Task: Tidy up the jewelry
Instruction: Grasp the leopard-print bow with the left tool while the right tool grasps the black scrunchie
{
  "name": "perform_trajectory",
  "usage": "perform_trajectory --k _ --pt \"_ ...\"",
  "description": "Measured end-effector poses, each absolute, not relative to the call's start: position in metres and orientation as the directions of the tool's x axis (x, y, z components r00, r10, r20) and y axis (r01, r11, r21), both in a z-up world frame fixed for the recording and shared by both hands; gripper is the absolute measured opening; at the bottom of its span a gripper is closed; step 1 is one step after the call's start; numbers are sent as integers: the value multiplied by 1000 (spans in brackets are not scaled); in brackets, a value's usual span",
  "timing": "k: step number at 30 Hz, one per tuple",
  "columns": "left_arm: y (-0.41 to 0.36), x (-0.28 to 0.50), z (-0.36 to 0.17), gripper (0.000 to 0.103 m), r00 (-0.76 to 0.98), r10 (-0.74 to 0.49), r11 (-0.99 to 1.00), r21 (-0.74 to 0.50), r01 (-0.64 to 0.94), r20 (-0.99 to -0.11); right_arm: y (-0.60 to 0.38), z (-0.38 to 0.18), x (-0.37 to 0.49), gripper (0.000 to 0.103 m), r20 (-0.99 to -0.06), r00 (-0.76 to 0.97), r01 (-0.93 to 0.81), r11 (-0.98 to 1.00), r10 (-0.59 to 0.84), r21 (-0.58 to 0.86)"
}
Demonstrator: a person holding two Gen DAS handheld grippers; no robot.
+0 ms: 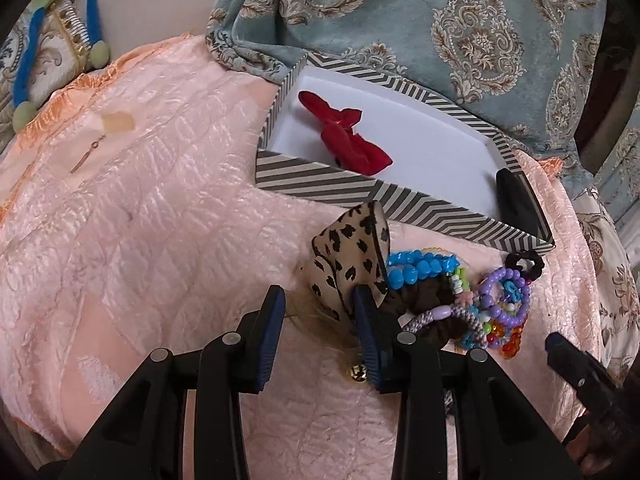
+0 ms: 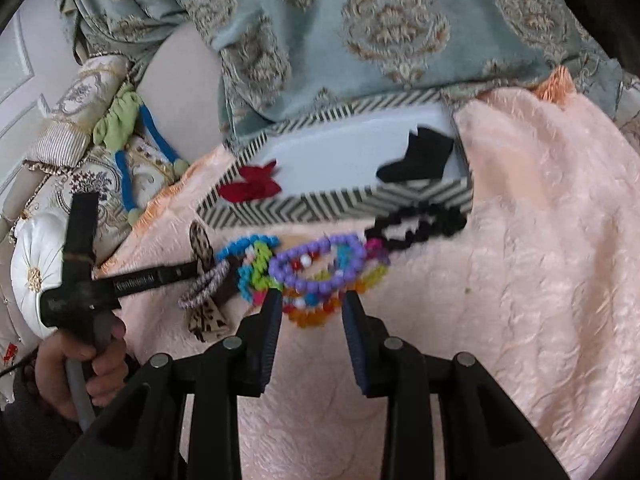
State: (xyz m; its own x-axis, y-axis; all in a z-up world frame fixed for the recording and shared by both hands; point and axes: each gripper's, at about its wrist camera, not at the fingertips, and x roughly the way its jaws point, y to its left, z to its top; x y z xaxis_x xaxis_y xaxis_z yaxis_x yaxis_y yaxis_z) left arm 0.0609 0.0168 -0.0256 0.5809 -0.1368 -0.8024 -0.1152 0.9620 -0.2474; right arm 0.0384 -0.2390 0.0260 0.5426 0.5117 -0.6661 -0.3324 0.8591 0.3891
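From the left wrist view, the left gripper is hovering with its blue-padded fingers spread wide and gripping nothing, the right finger lying against a leopard-print fabric hair bow on the shiny peach bedspread. Just right of the bow, a pile of colourful beaded bracelets is lying beside the zigzag-striped shallow cardboard box, which is holding a red velvet bow and a black fabric piece. From the right wrist view, the right gripper is reaching with fingers equally spread and empty, their tips touching the near edge of the bracelets, while a black scrunchie is lying beside the box.
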Motion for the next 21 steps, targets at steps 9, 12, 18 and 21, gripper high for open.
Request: perform_trajectory --k 9,12,18,21 --pt "17 70 -30 19 566 -141 959 -253 -125 -812 -271 25 62 32 -694 628 -169 932 352 319" --pt "20 77 -30 19 573 -154 950 -280 -138 -805 -282 24 85 32 -703 634 -134 941 322 310" --pt "25 80 -30 18 581 -176 934 -321 -156 -795 -286 11 118 32 -731 636 -88 964 248 251" --pt "23 82 -31 18 581 -175 936 -317 -152 -795 -282 -5 136 32 -775 572 -93 960 269 264"
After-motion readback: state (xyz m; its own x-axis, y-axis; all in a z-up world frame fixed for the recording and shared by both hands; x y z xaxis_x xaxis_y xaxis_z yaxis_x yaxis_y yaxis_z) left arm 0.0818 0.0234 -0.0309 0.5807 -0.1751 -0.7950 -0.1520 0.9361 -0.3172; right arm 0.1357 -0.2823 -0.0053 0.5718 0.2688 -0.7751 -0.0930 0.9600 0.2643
